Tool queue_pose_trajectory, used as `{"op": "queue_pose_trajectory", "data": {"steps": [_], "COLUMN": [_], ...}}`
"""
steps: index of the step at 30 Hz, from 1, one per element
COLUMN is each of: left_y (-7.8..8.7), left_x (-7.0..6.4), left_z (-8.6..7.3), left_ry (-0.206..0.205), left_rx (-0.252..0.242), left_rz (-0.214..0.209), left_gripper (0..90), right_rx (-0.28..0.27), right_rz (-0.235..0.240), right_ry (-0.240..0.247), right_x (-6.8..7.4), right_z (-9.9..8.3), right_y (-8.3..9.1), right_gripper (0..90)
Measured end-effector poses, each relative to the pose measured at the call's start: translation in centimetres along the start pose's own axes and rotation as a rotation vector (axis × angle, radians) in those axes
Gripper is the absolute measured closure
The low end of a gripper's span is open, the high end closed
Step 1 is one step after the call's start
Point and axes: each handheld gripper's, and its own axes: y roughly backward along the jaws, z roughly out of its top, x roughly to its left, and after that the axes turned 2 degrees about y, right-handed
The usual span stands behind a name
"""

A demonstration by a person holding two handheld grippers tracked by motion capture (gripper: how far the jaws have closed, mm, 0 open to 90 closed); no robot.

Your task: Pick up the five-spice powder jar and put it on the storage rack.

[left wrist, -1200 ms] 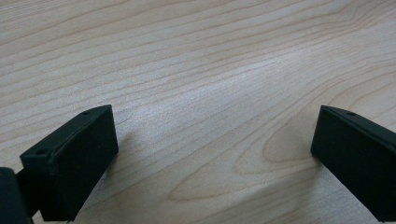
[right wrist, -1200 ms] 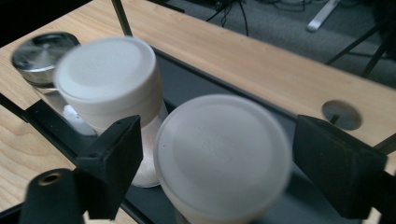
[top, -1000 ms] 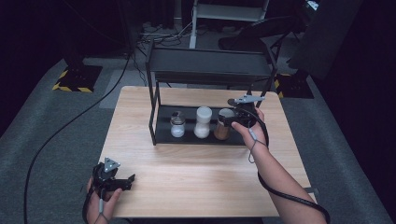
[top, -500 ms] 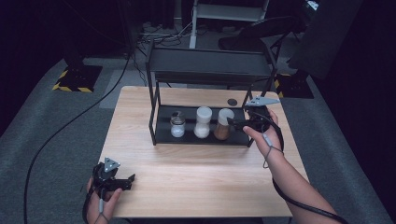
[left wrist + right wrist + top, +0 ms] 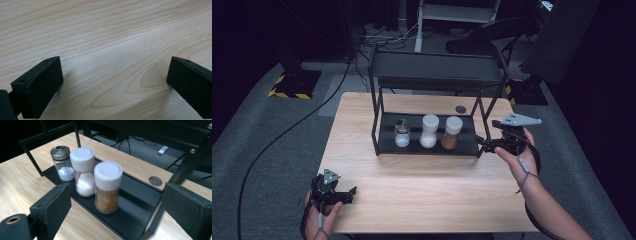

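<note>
Three jars [image 5: 107,190] beyond right gripper's [image 5: 117,207] parted jaws.

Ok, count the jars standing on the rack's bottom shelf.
3, in one row on the black metal rack's lower shelf: a metal-capped glass shaker at left, a white-lidded jar of white powder in the middle, a white-lidded jar of brown powder at right.

Words on the jars [image 5: 107,187]: none to read.
Words on the rack [image 5: 437,75]: none to read.
Numbers or signs on the table [image 5: 362,115]: none to read.
</note>
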Motion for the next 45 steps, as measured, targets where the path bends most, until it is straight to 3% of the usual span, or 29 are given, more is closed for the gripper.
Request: {"op": "queue_pose_trajectory", "data": {"steps": [8,22,29,34,38,45], "left_y": [0.0,0.0,0.0,0.0,0.0,0.0], "left_x": [0.0,0.0,0.0,0.0,0.0,0.0], "left_z": [0.0,0.0,0.0,0.0,0.0,0.0], "left_ry": [0.0,0.0,0.0,0.0,0.0,0.001], "left_rx": [0.0,0.0,0.0,0.0,0.0,0.0], "left_rz": [0.0,0.0,0.0,0.0,0.0,0.0], "left_gripper": [0.1,0.1,0.1,0.1,0.1,0.1], "right_rx": [0.003,0.013,0.02,0.021,0.033,0.049], "right_rz": [-0.025,-0.037,-0.044,-0.067,-0.056,-0.06], "right_ry": [0.007,-0.015,-0.026,-0.005,0.004,-0.033], "right_x": [-0.4,-1.3,-1.6,-1.5,-1.8,-1.9], "right_z": [-1.9,-5.3,-6.6,-7.5,-8.3,-9.9], "right_y": [2.1,3.7,4.2,4.3,4.2,3.7], "right_gripper": [6.8,3.3,3.2,3.0,3.0,3.0]}}
